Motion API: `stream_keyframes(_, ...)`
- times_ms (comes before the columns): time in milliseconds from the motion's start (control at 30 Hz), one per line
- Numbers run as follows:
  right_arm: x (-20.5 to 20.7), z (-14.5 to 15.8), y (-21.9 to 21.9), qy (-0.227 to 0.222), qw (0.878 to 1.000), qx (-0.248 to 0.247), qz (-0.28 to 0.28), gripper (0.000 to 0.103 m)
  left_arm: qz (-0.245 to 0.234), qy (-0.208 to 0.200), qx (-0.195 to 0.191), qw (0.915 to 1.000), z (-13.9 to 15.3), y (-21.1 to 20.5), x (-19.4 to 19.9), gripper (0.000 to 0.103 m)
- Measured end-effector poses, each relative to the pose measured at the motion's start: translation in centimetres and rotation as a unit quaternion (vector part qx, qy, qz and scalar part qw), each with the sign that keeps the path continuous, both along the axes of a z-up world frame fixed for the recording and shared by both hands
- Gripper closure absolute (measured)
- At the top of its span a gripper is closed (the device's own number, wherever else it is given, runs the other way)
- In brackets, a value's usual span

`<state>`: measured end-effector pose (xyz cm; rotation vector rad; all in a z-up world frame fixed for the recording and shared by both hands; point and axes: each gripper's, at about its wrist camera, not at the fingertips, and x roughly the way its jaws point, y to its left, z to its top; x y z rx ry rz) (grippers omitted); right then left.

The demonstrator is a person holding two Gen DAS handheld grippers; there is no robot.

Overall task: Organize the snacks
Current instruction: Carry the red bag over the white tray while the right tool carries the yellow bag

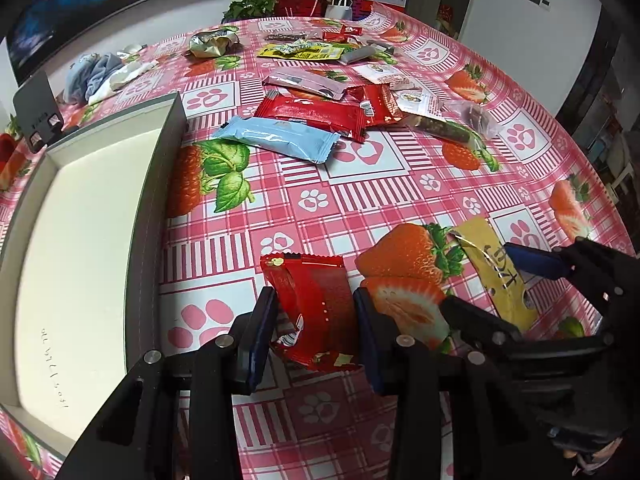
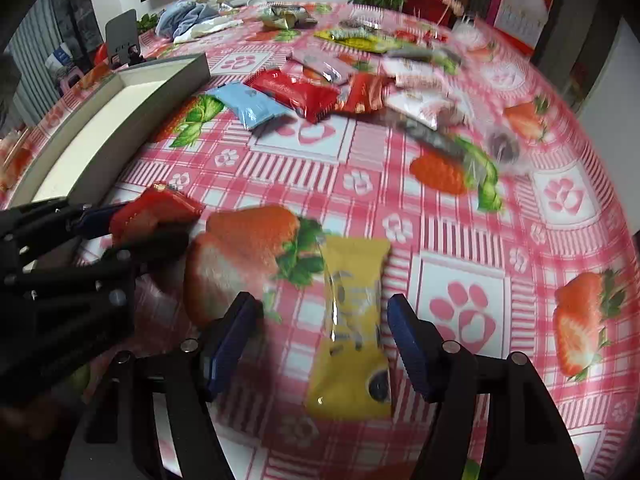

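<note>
My left gripper (image 1: pixel 314 328) is shut on a red snack packet (image 1: pixel 316 312), its blue pads pressing both sides; the same hold shows in the right wrist view (image 2: pixel 154 210). My right gripper (image 2: pixel 320 344) is open, its pads standing either side of a yellow snack packet (image 2: pixel 354 320) that lies flat on the tablecloth without being touched. That packet also shows in the left wrist view (image 1: pixel 494 268). A grey open box (image 1: pixel 160 168) with a white inside stands at the left. A pile of snack packets (image 1: pixel 316 116) lies across the far table.
A blue packet (image 1: pixel 276 138) lies nearest the box. A bundle of blue and white cloth (image 1: pixel 96 74) and a dark stand (image 1: pixel 36 108) sit at the far left. Flowers and a small white bag (image 1: pixel 338 8) stand at the table's back edge.
</note>
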<state>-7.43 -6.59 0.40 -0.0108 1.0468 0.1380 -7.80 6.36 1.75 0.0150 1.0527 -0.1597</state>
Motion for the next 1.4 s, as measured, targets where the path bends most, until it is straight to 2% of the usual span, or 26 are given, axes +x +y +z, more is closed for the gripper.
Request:
stream_keyframes(133, -0.1, -0.1, -0.4, -0.003, 1.000, 0.007, 0.004, 0.034, -0.006, -0.002, -0.008, 0.9999, 0.0, 0.4, 0.1, 0.061)
stream_keyframes(200, -0.1, 0.0, -0.3, -0.004, 1.000, -0.004, -0.003, 0.040, -0.009, -0.005, -0.010, 0.9999, 0.0, 0.6, 0.2, 0.061)
stream_keyframes(233, -0.1, 0.3, -0.3, -0.009, 1.000, -0.006, -0.009, 0.063, -0.010, -0.006, -0.012, 0.9999, 0.0, 0.6, 0.3, 0.061)
stream_keyframes(267, -0.1, 0.4, -0.2, -0.009, 1.000, -0.011, -0.011, 0.080, -0.011, -0.007, -0.013, 0.9998, -0.1, 0.7, 0.3, 0.061)
stream_keyframes(367, 0.1, 0.5, 0.0, -0.005, 1.000, -0.019, -0.014, 0.080, -0.017, -0.010, -0.013, 0.9997, 0.0, 0.7, 0.2, 0.061)
stream_keyframes(433, 0.0, 0.6, -0.2, -0.001, 1.000, -0.003, -0.025, 0.080, -0.017, -0.009, -0.022, 0.9996, 0.1, 1.1, 0.1, 0.061)
stream_keyframes(667, -0.6, 1.8, 0.5, -0.022, 0.999, 0.009, -0.034, 0.080, -0.013, -0.021, -0.034, 0.9991, 1.0, 1.7, 0.1, 0.061)
stream_keyframes(867, 0.2, 3.1, -0.5, -0.032, 0.997, 0.057, -0.046, 0.080, -0.010, -0.049, -0.027, 0.9984, 3.6, 2.2, -0.2, 0.061)
stream_keyframes(1233, 0.8, 5.1, 1.2, -0.059, 0.993, 0.096, -0.017, 0.080, 0.058, -0.055, -0.019, 0.9966, 6.1, 6.8, -0.2, 0.061)
stream_keyframes(1400, 1.6, 6.5, 2.7, -0.074, 0.993, 0.094, 0.007, 0.080, 0.100, -0.053, -0.016, 0.9935, 6.4, 9.8, 0.1, 0.061)
